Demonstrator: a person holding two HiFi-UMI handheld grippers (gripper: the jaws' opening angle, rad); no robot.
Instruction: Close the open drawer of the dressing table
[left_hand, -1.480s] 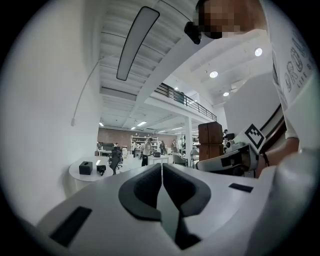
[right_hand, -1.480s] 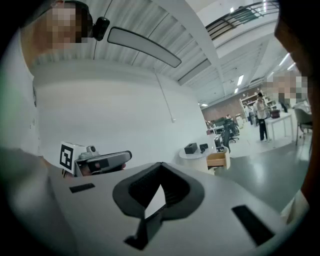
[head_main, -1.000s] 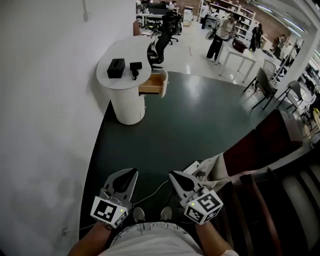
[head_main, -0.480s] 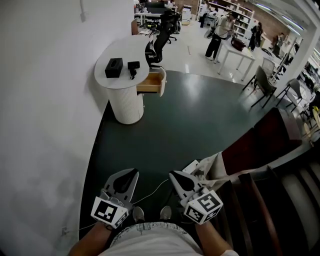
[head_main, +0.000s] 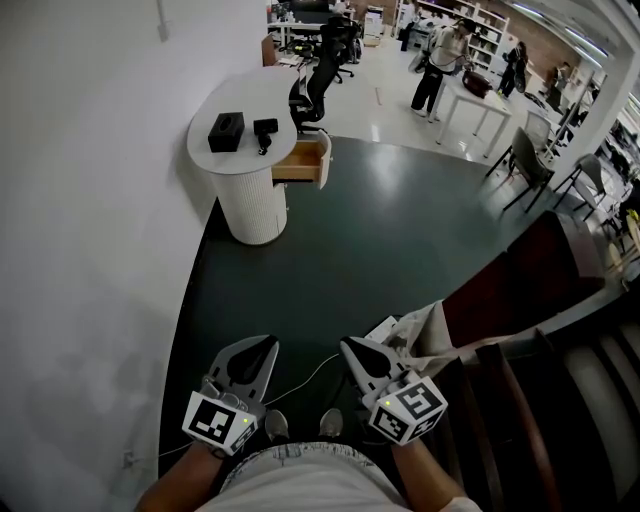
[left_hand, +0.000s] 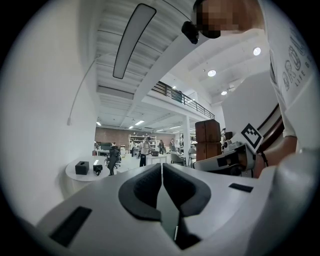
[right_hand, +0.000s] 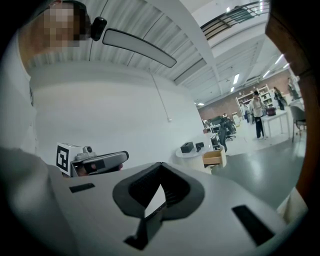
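Drawer (head_main: 303, 163): one, pulled open, jutting from the right side of the white dressing table (head_main: 240, 165) by the wall, well apart from both grippers across the dark floor (head_main: 380, 240). Two black things sit on the tabletop, a box (head_main: 226, 131) and a smaller object (head_main: 266, 131). Left gripper (head_main: 266, 345) and right gripper (head_main: 350, 349) each have jaws pressed together, holding nothing.

A white round-topped dressing table (head_main: 248, 100) on a ribbed cylindrical base stands against the white wall (head_main: 90, 220), at the far edge of the dark green floor (head_main: 380, 260). On its top lie a black rectangular box (head_main: 225, 131) and, just beside it but not touching, a small black device (head_main: 266, 130). Its light wooden drawer (head_main: 305, 163) juts open over the green floor. Beyond lies a pale glossy floor (head_main: 392, 105).
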